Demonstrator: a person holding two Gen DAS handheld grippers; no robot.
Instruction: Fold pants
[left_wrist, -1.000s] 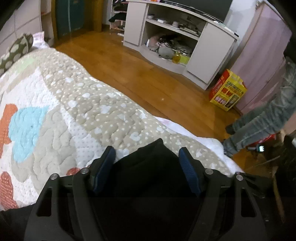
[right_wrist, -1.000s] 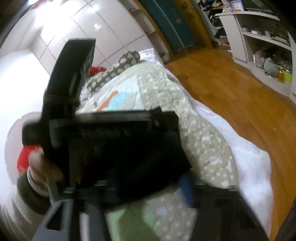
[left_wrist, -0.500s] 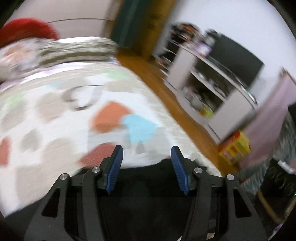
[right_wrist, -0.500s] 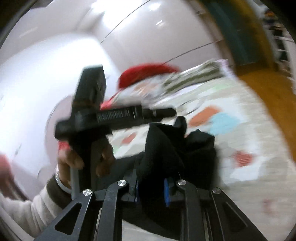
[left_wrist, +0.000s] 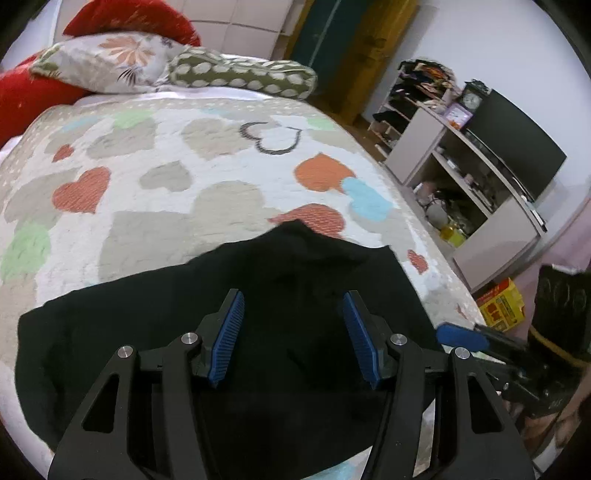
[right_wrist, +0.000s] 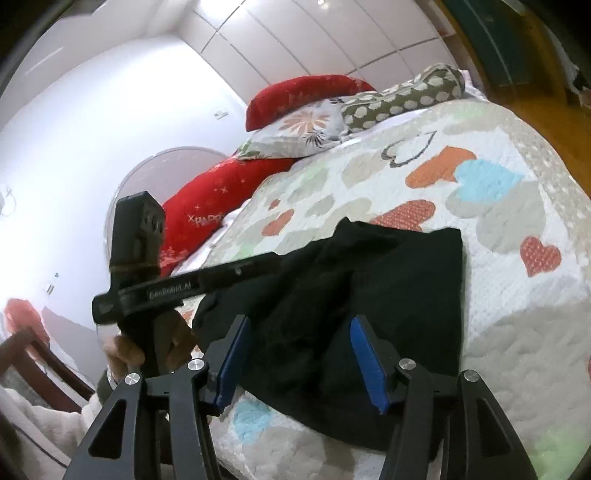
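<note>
Black pants (left_wrist: 147, 332) lie in a folded heap on the heart-patterned quilt (left_wrist: 147, 206), near the bed's front edge. My left gripper (left_wrist: 293, 299) hovers just over them, its blue pads apart and its jaws opening; the cloth shows between the pads, but they do not press on it. My right gripper (right_wrist: 299, 325) is also opening above the pants (right_wrist: 406, 288), with nothing pinched. One of its blue fingertips (left_wrist: 461, 338) shows at the right of the left wrist view. A hand (right_wrist: 125, 350) holds the left tool at the left, its fingers reaching over the pants.
Red cushions (left_wrist: 129, 18) and patterned pillows (left_wrist: 103, 62) line the head of the bed. Beyond the bed's right edge are wooden floor, a white TV cabinet (left_wrist: 491, 236) and a yellow box (left_wrist: 502, 306). Bare quilt (right_wrist: 517, 332) lies beyond and right of the pants.
The right gripper, shut on a raised bunch of black cloth half a second ago, has let go; the pants now lie on the quilt. The left gripper swung from the bed's edge toward the pillows.
</note>
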